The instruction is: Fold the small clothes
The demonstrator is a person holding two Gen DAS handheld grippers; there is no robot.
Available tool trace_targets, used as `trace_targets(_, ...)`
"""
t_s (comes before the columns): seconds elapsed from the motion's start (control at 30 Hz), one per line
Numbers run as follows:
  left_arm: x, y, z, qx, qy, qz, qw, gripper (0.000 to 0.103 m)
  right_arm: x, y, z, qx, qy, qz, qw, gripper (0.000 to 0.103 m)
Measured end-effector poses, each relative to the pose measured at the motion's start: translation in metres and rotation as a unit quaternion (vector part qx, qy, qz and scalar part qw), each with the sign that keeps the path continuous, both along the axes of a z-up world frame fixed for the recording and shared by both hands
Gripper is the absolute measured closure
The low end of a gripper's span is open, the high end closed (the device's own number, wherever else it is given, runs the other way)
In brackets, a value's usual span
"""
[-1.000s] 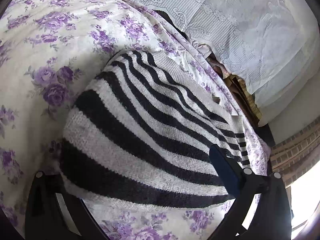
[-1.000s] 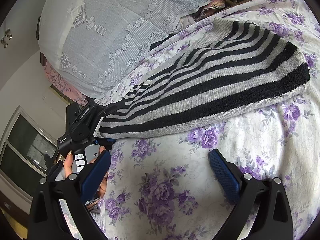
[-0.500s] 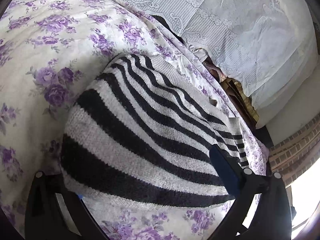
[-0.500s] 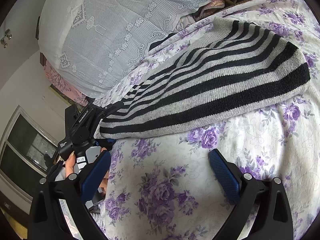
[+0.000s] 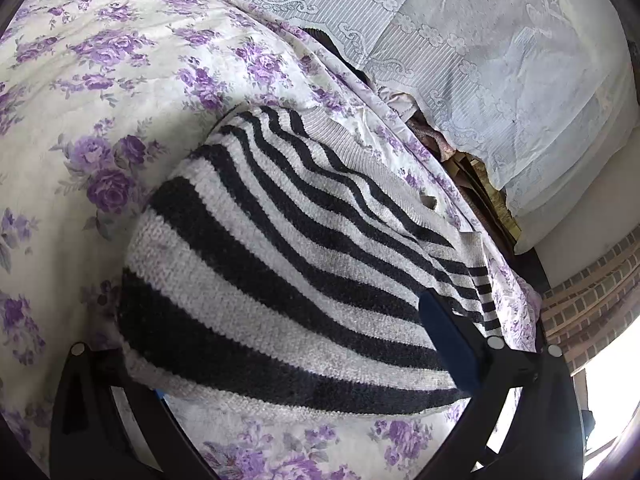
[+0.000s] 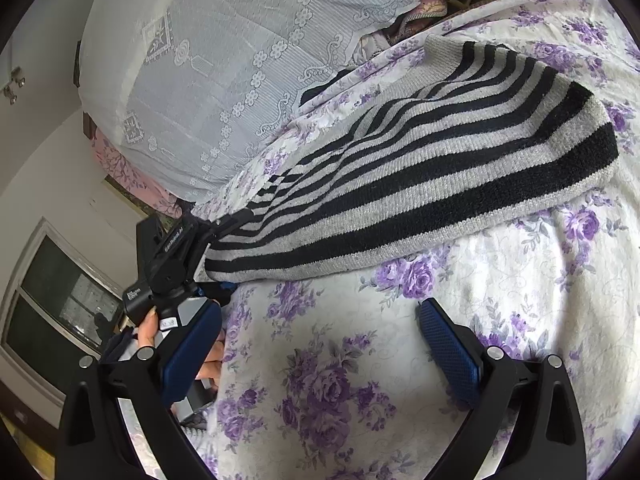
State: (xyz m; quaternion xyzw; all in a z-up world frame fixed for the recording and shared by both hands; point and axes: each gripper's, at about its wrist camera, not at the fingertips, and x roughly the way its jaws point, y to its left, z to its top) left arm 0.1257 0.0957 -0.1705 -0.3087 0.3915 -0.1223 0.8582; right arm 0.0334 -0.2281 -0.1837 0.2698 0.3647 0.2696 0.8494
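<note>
One striped sweater (image 6: 420, 168), black and grey knit, lies flat on the bed's floral sheet (image 6: 520, 320), already folded into a long band. One garment only; no others visible.

Left gripper (image 6: 224, 264): seen from the right wrist view at the sweater's narrow end, held by a hand (image 6: 148, 326). In its own view the knit drapes over one blue pad, with the other pad beneath the hem; whether the jaws are actually clamped on the fabric, cannot tell.

Right gripper (image 6: 316, 344): jaws wide apart, empty, hovering over bare sheet just beside the sweater's long near edge, not touching it.

Handling judgement: soft, light, thick knit; stretchy, will sag and slide if lifted by a single point. Not fragile. Best hold is likely at the corners of the wide end, pinching all layers together.

Two grippers. One lace cover (image 6: 240, 60) beyond the sweater.
</note>
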Motion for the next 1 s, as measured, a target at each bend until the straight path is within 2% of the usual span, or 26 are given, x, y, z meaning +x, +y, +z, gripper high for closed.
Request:
trace_targets(0.03, 0.000, 0.001, 0.000, -0.005, 0.000, -0.002, 1.0000, 0.004, 0.000, -0.004, 0.004, -0.005, 0.002, -0.019, 1.000, 0.004)
trace_targets(0.17, -0.003, 0.009, 0.000, -0.034, -0.003, -0.004, 0.9994, 0.005, 0.012, -0.020, 0.030, -0.028, -0.033, -0.080, 0.996, 0.004)
trace_targets(0.3, -0.003, 0.010, 0.000, -0.039, -0.003, -0.002, 0.9992, 0.005, 0.043, -0.018, 0.047, -0.077, -0.034, -0.114, 0.990, 0.004)
trace_targets(0.4, -0.002, 0.007, 0.001, -0.032, -0.002, -0.001, 0.9995, 0.007, 0.066, 0.003, 0.055, -0.144, -0.041, -0.124, 0.981, 0.004)
trace_targets(0.5, -0.002, 0.007, 0.002, -0.026, -0.001, 0.003, 0.9997, 0.011, 0.083, 0.036, 0.057, -0.234, -0.075, -0.119, 0.962, 0.004)
trace_targets(0.53, -0.001, 0.007, 0.002, -0.023, -0.001, 0.005, 0.9997, 0.012, 0.090, 0.049, 0.054, -0.274, -0.085, -0.115, 0.951, 0.004)
trace_targets(0.6, -0.001, 0.006, 0.001, -0.013, 0.002, 0.009, 0.9999, 0.016, 0.107, 0.069, 0.034, -0.344, -0.071, -0.103, 0.930, 0.004)
trace_targets(0.63, 0.000, 0.006, 0.002, -0.009, 0.002, 0.010, 0.9999, 0.017, 0.115, 0.073, 0.022, -0.363, -0.052, -0.094, 0.925, 0.003)
trace_targets(0.67, 0.000, 0.003, 0.002, 0.002, 0.003, 0.009, 1.0000, 0.019, 0.122, 0.073, 0.014, -0.368, -0.031, -0.085, 0.925, 0.003)
trace_targets(0.73, 0.000, -0.001, 0.003, 0.025, 0.004, 0.009, 0.9996, 0.021, 0.120, 0.067, 0.019, -0.356, -0.038, -0.083, 0.930, 0.003)
trace_targets(0.83, -0.002, -0.005, 0.004, 0.050, 0.005, 0.017, 0.9986, 0.032, 0.119, 0.061, 0.020, -0.343, -0.042, -0.081, 0.935, 0.004)
trace_targets(0.9, -0.004, 0.000, 0.004, 0.047, 0.006, 0.026, 0.9985, 0.045, 0.111, 0.055, 0.027, -0.316, -0.055, -0.093, 0.942, 0.004)
trace_targets(1.0, -0.004, 0.009, 0.001, 0.021, 0.009, 0.035, 0.9991, 0.056, 0.102, 0.035, 0.033, -0.266, -0.058, -0.112, 0.956, 0.003)
